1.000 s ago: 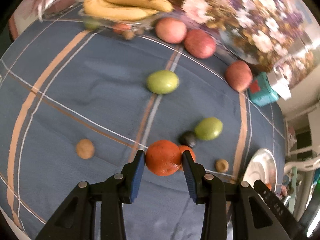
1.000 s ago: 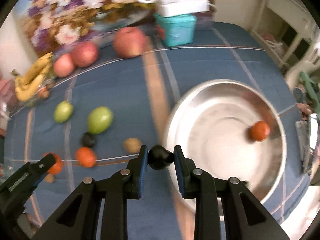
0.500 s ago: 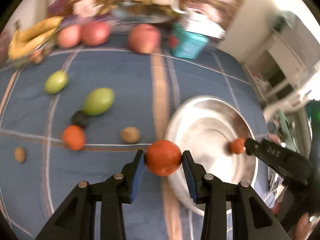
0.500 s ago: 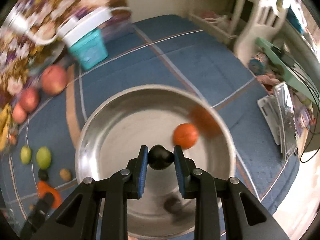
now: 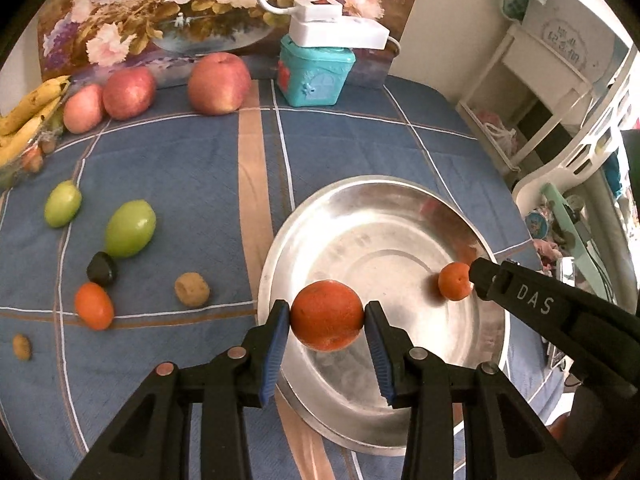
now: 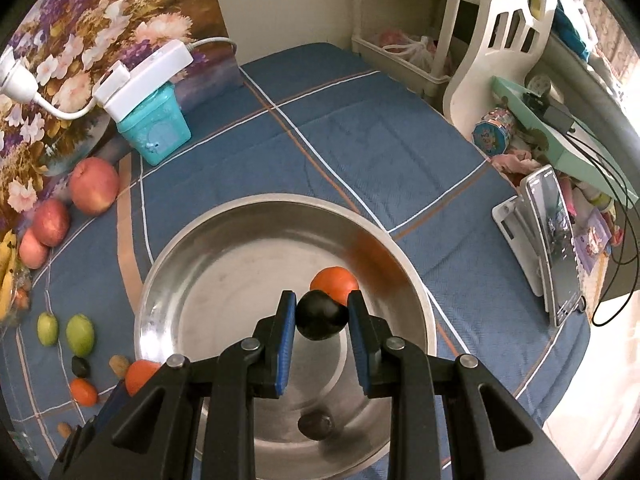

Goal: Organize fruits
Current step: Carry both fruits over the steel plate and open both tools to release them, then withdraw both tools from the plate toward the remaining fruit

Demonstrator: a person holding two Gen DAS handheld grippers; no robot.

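Delivery step — left gripper (image 5: 326, 322) clamped on round orange fruit (image 5: 327, 314), right gripper (image 6: 321, 316) on small dark fruit (image 6: 321, 317), both over steel bowl (image 6: 192, 256); small orange (image 6: 335, 282) at two o'clock. Next: let go clear of it.

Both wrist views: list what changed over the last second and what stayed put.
The left gripper carried its orange from the loose fruit on the cloth to over the steel bowl's near rim. The right gripper brought its dark fruit from the rim to above the bowl's inside. Both grips held. The small orange stayed in the bowl.
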